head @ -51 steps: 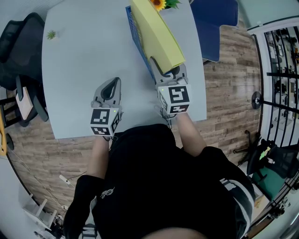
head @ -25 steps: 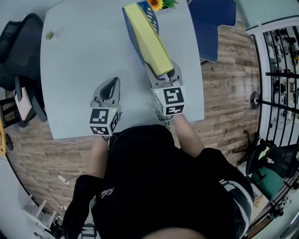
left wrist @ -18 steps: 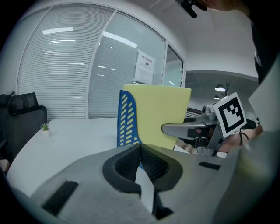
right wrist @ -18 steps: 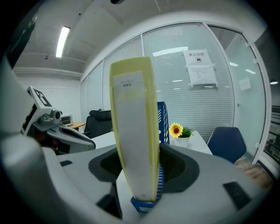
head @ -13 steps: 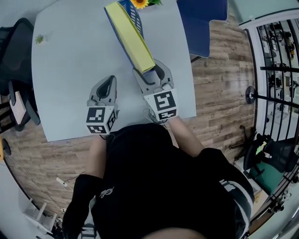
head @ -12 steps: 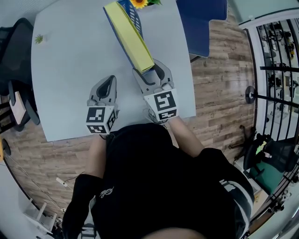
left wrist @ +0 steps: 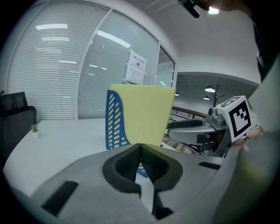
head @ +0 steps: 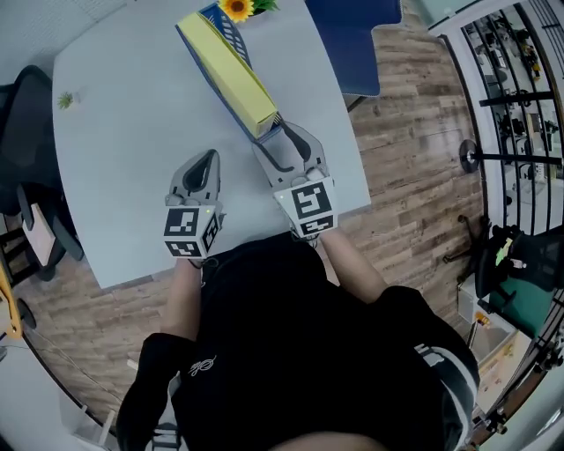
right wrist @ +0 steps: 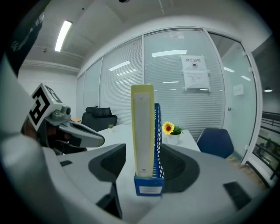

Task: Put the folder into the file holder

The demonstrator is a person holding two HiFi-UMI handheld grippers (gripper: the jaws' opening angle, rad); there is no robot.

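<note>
The yellow folder stands upright inside the blue file holder on the pale table; in the right gripper view the yellow folder rises from the blue file holder. My right gripper is open just in front of the holder's near end, its jaws wide on either side and touching nothing. My left gripper rests shut on the table to the left, nothing between its jaws. From the left gripper view the folder and holder show side-on.
A sunflower pot stands behind the holder. A small plant sits at the table's far left. A blue chair is at the right, black chairs at the left. Table edge runs near my right gripper.
The folder has gone down into the file holder and my right gripper has let go of it, opening and drawing back a little. The left gripper has stayed put.
</note>
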